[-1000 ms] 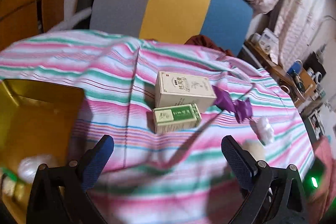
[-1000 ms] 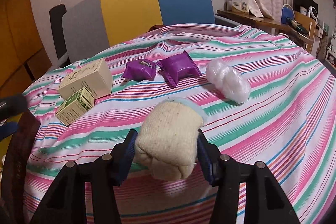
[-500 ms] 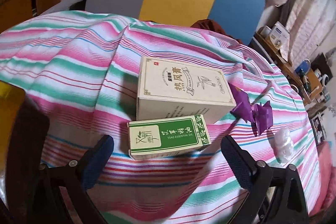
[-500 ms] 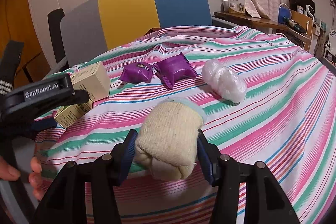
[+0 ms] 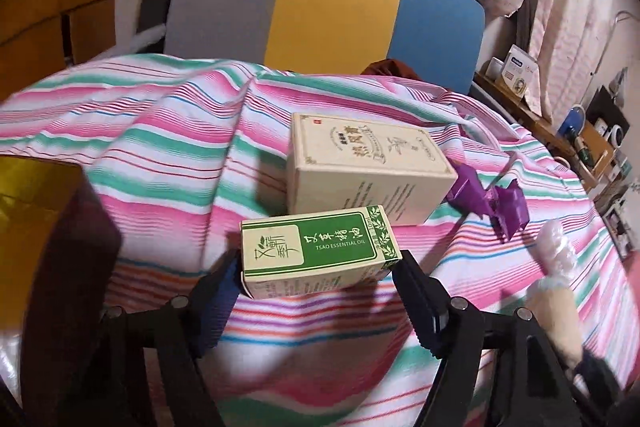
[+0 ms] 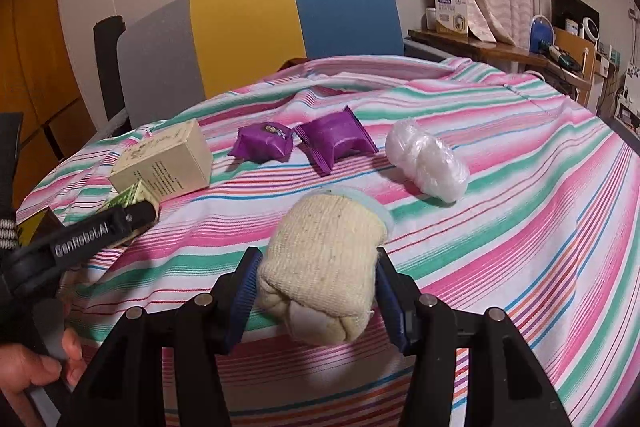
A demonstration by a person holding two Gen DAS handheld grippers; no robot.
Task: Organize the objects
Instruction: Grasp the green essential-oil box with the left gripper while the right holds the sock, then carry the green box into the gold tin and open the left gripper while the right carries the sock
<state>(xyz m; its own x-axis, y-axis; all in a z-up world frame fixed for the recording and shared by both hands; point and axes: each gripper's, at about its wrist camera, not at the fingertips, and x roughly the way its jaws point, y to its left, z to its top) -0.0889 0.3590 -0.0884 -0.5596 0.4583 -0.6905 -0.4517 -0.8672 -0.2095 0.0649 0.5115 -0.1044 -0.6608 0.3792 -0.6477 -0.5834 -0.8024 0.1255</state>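
Your left tool [image 5: 318,285] is clamped on the green essential-oil box [image 5: 316,249], one blue pad against each short end, so the box lies crosswise between the fingers with its green label facing up. It sits on the striped cloth [image 5: 168,155] that covers the counter, just in front of the larger cream box [image 5: 362,167]; from the left wrist view you cannot tell whether the two boxes touch. Take the cream box as your landmark: the two purple packets [image 5: 488,203] lie just to its right, close together, and the clear plastic bundle [image 6: 426,161] lies beyond them, farther to the right. A yellow container [image 5: 28,211] shows at the left edge of the left wrist view, well apart from the cream box. Your right tool [image 6: 318,297] is closed on the rolled cream sock [image 6: 326,267], its blue pads pressing both sides of the roll, with the light blue cuff pointing away from you. The sock is in front of the purple packets, nearer you than the cream box and to its right. In the right wrist view the left tool's black arm reaches in from the left, just in front of the cream box, and the green box is partly hidden behind it. A chair back [image 6: 256,23] in grey, yellow and blue stands behind the counter, beyond the cream box.
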